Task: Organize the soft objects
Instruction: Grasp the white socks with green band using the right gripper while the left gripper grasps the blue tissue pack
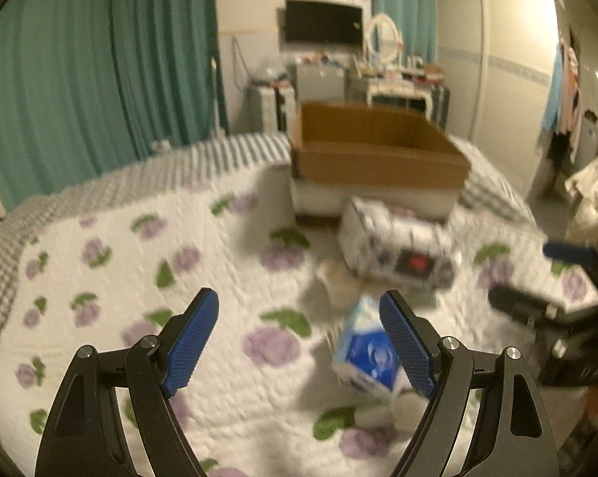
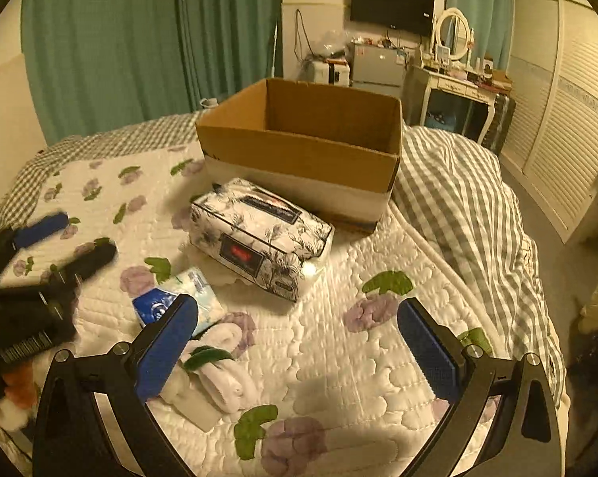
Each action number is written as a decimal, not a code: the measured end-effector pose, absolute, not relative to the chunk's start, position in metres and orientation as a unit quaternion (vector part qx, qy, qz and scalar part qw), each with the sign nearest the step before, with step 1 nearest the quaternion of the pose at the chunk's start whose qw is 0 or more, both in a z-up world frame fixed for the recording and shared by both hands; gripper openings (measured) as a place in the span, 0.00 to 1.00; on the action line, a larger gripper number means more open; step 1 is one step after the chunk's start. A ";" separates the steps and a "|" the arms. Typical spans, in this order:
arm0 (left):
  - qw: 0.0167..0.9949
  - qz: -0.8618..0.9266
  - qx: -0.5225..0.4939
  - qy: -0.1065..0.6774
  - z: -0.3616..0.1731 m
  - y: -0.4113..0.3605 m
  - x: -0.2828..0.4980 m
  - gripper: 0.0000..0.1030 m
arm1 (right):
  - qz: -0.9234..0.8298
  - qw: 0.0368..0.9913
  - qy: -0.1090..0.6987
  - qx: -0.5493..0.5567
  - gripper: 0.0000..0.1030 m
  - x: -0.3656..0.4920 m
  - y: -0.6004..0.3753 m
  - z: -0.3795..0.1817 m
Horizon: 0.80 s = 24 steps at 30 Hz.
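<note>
Cardboard box sits empty on the quilt; tissue pack, towel and pouch lie before it. Left gripper and right gripper gape wide, empty — crowded items risk a double pinch or snagged quilt.

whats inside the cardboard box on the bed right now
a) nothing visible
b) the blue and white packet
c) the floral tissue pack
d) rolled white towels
a) The cardboard box shows only bare brown inner walls, though its floor is hidden; the floral tissue pack, blue and white packet and rolled white towels all lie on the quilt in front of it.
</note>
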State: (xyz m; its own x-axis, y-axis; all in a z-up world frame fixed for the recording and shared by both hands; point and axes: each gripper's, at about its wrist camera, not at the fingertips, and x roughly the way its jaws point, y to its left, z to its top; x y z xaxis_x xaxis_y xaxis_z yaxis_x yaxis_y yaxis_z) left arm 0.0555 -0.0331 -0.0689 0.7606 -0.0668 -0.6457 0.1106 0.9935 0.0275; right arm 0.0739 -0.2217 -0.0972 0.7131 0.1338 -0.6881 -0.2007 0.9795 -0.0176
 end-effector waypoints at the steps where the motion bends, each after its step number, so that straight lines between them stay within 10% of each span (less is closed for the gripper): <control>1: 0.934 -0.052 0.032 0.351 -0.075 -0.033 0.055 0.81 | 0.089 0.923 0.371 -0.046 0.98 0.076 -0.222 -0.099; 10: 0.912 -0.115 0.048 0.390 -0.112 -0.057 0.056 0.79 | 0.087 0.913 0.392 -0.068 0.98 0.082 -0.211 -0.108; 14: 0.900 -0.134 0.041 0.413 -0.121 -0.059 0.061 0.43 | 0.084 0.910 0.401 -0.071 0.98 0.086 -0.209 -0.112; 24: 0.911 -0.142 0.015 0.388 -0.098 -0.030 0.044 0.33 | 0.086 0.898 0.423 -0.086 0.98 0.091 -0.200 -0.123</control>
